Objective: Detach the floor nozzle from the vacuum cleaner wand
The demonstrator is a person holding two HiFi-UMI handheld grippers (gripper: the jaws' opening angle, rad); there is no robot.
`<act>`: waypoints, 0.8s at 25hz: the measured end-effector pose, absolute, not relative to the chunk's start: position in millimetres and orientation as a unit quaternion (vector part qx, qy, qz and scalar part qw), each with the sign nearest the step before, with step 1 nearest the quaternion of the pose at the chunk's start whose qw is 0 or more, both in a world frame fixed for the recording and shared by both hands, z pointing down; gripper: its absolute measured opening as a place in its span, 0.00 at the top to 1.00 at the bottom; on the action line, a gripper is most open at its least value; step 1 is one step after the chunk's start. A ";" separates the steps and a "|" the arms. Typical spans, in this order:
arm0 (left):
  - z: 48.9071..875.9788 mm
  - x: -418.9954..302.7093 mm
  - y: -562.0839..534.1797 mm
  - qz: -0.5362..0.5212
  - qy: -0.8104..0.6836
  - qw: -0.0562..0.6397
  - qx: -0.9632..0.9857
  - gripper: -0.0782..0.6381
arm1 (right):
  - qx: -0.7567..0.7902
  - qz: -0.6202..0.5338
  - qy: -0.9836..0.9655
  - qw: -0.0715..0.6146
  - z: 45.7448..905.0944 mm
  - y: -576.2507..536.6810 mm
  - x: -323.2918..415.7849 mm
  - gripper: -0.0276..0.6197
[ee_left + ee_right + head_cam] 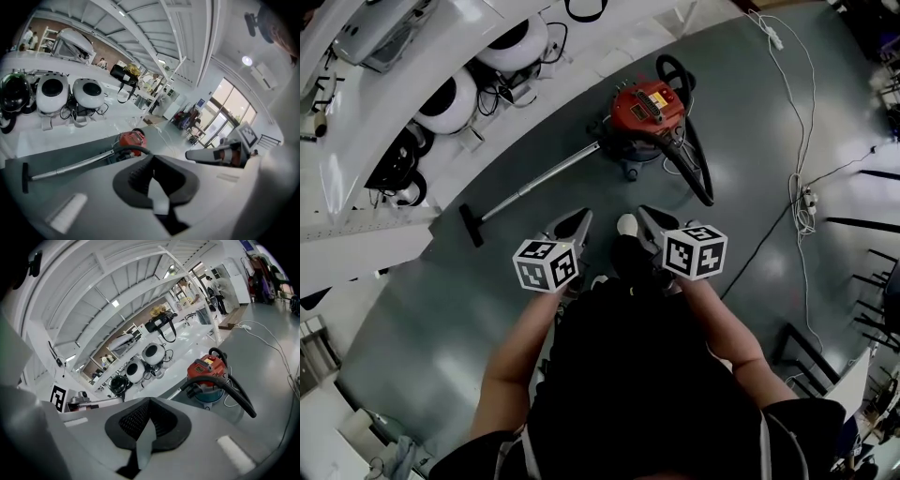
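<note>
Left gripper view, unlike right's, shows floor nozzle (24, 177).

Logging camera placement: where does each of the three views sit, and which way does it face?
Head view: on the person's head, facing steeply down at the floor; shows both forearms, the left gripper and right gripper, with vacuum cleaner, wand and floor nozzle ahead.
Left gripper view: on the left gripper, looking along its shut, empty jaws toward the vacuum cleaner; the right gripper shows at right.
Right gripper view: on the right gripper, along its shut, empty jaws toward the vacuum cleaner; left gripper at left.
Shared: all three see the vacuum cleaner.
</note>
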State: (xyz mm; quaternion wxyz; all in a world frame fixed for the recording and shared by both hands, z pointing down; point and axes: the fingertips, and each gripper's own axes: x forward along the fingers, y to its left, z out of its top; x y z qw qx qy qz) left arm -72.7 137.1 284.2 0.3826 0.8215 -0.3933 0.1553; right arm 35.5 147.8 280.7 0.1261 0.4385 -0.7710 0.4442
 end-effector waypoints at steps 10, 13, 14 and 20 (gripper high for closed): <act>298.6 -52.2 95.6 0.181 -0.401 0.389 0.810 0.88 | 0.423 0.459 -0.770 0.134 298.9 97.2 51.3 0.97; 309.5 -56.0 85.4 0.183 -0.409 0.395 0.802 0.88 | 0.419 0.459 -0.770 0.147 308.4 87.0 52.5 0.97; 313.9 -56.3 82.3 0.185 -0.411 0.397 0.799 0.88 | 0.418 0.456 -0.771 0.154 312.2 84.3 53.5 0.97; 335.0 -47.7 73.0 0.209 -0.394 0.407 0.797 0.88 | 0.396 0.443 -0.781 0.192 335.1 70.1 59.2 0.97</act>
